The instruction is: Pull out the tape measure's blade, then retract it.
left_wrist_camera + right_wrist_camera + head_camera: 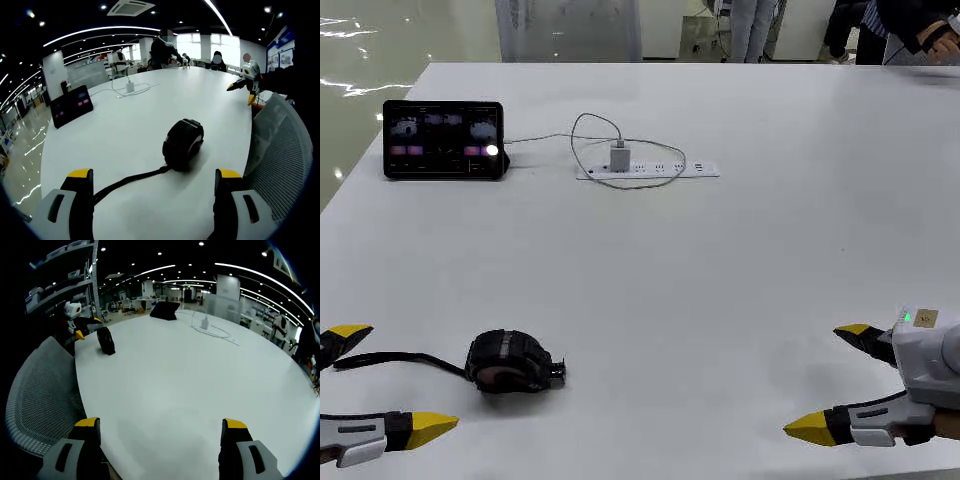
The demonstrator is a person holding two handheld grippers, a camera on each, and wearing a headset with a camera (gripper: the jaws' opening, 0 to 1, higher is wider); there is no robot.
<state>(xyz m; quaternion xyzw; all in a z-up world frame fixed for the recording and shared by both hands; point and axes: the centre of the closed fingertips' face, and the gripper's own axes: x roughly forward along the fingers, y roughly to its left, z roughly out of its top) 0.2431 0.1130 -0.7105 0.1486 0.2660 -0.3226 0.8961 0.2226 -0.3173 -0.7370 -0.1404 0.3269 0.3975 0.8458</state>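
Head view shows the tape measure (510, 362) lying on the white table (720, 260) at the near left, a compact black case with a dark reddish side face turned toward the camera and its blade fully wound in. A limp black wrist strap (400, 360) trails from the case to the left and passes between the jaws of the left claw (408, 378), which is spread wide and touches neither strap nor case. The right claw (815, 380) is spread too, holding nothing, well apart from the tape measure at the near right. A small hook tab (558, 372) juts from the case's right end, probably the tip of the blade, and it faces the right claw. The left gripper view has the case just ahead, centred between the jaws, so it looks ready to be closed on. The case is likely rigid, fairly dense and rubber-clad, so a firm pinch across its two flat sides should hold; the strap is too soft to steady anything. The blade should be thin, springy steel that recoils sharply, so the tab wants a secure pinch and a straight pull to the right. A tablet (443, 140) and a power strip (650, 170) sit at the far side
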